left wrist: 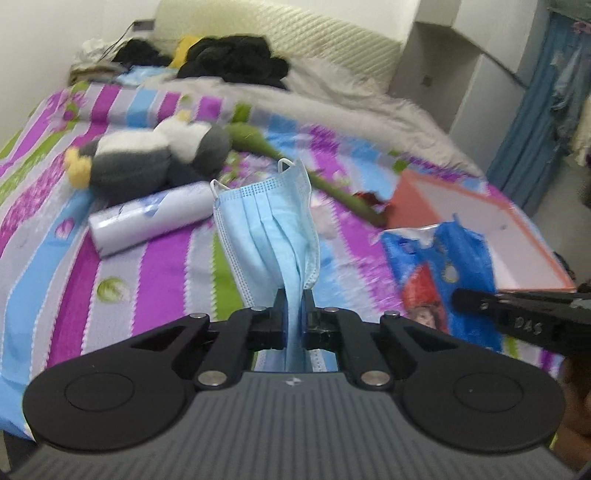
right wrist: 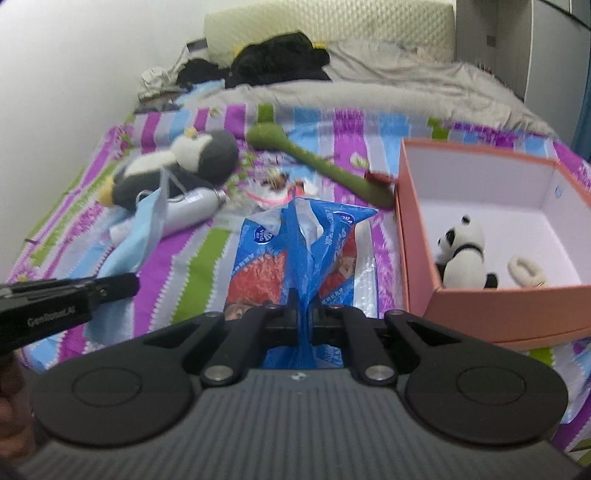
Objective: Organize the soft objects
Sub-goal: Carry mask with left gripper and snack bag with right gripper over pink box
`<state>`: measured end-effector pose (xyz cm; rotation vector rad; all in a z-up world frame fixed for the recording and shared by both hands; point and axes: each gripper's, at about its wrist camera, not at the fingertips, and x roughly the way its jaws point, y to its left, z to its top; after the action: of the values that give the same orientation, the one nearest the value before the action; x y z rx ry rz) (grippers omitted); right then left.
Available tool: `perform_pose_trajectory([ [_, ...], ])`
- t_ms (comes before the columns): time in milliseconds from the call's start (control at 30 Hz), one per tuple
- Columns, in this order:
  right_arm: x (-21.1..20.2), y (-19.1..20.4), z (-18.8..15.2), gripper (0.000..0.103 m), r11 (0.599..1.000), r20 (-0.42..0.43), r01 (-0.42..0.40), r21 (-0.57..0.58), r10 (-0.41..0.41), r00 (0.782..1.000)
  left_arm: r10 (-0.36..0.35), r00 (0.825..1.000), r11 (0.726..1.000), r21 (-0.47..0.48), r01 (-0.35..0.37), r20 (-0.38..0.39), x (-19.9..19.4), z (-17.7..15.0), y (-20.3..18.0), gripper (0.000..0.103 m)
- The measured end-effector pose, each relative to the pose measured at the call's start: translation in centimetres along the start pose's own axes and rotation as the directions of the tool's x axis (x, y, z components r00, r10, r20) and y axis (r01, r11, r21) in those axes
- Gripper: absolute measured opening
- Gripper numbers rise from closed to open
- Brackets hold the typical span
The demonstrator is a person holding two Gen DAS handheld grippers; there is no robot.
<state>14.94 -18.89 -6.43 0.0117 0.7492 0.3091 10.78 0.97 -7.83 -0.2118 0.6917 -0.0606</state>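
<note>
My left gripper is shut on a light blue face mask, which stands up from the pads above the striped bedspread. My right gripper is shut on a fold of a blue printed plastic bag, lifted off the bed. From the right wrist view the mask hangs at the left beside the left gripper's finger. An open pink box stands at the right, holding a small panda toy and a cream loop-shaped item.
A grey and white penguin plush, a white bottle and a long green plush stem lie further up the bed. Black clothes and a grey blanket are heaped by the cream headboard.
</note>
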Motion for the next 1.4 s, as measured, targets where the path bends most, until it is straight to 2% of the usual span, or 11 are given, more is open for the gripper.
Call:
perform_pose_trajectory([
  [133,-2.3,-0.2,0.9,0.007,1.0,0.035,-0.001,0.013,0.0,0.999,-0.037,0.999,0.999,0.024,0.036,0.029,-2.5,1.5,-1.8,0.008],
  [333,-4.7,-1.4,2.2,0.007,0.999,0.084,0.011,0.04,-0.014,0.996,-0.082,0.995,0.995,0.058,0.079,0.05,-4.0,3.9,-4.6,0.008],
  [700,-8.5,-7.8,3.9,0.007,0.988,0.129,0.093,0.122,-0.108,0.986,-0.211,0.977,0.971,0.123,0.207,0.022,-2.9,6.9,-12.8,0.008],
  [800,-8.7,-9.7,3.9,0.007,0.981,0.12,0.132,0.14,-0.15,0.981,-0.255,0.967,0.956,0.151,0.253,-0.003,-1.4,7.5,-15.6,0.008],
  [1000,-7.5,-14.4,3.5,0.007,0.96,0.074,0.177,0.217,-0.197,0.978,-0.295,0.953,0.938,0.171,0.302,-0.068,3.2,8.5,-20.0,0.008],
  [1167,-5.2,-18.3,3.6,0.007,0.945,0.026,0.19,0.266,-0.204,0.979,-0.313,0.938,0.93,0.154,0.334,-0.147,8.7,9.6,-22.6,0.008],
  [1400,-1.6,-22.5,3.8,0.007,0.913,-0.05,0.21,0.351,-0.206,0.977,-0.29,0.924,0.921,0.19,0.34,-0.249,15.8,10.4,-25.7,0.008],
])
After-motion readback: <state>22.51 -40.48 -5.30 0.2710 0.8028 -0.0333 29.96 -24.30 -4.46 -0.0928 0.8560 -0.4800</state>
